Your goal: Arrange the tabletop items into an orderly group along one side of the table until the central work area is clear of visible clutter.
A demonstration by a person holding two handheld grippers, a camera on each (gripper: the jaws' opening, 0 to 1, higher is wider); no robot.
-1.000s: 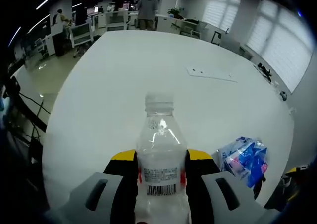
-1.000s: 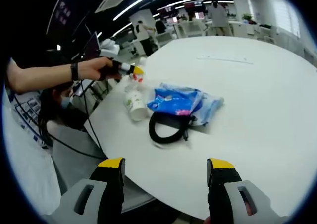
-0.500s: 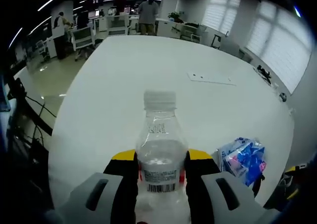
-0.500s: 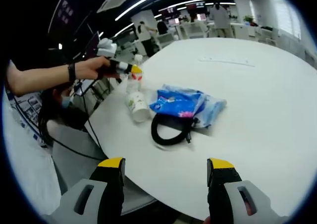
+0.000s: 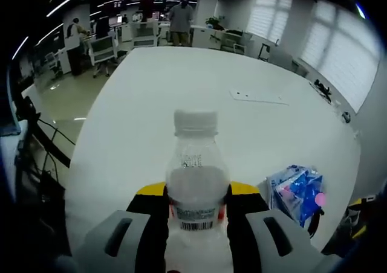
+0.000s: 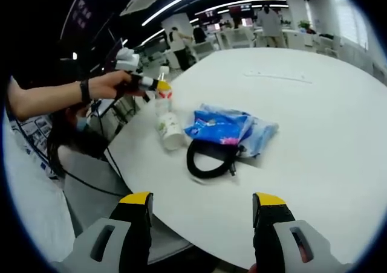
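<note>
Up close in the left gripper view, a clear water bottle [image 5: 196, 188] is clamped upright between the left gripper [image 5: 196, 197] jaws above the white table [image 5: 181, 86]; a blue packet [image 5: 296, 191] lies to the right. Across the right gripper view, the right gripper [image 6: 202, 215] is held wide apart, gripping nothing, short of a black cable loop [image 6: 208, 159] beside the packet and a tipped cup [image 6: 169, 130].

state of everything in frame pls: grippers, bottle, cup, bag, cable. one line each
left gripper: shut on the water bottle.
water bottle: capped, upright between the jaws.
right gripper: open, nothing between its jaws.
paper cup: lying on its side near the table edge.
blue snack bag: lying flat on the table, closed as far as I can tell.
black cable: coiled in a loop, touching the bag.
white table: bare across the far half except a thin flat strip.
</note>
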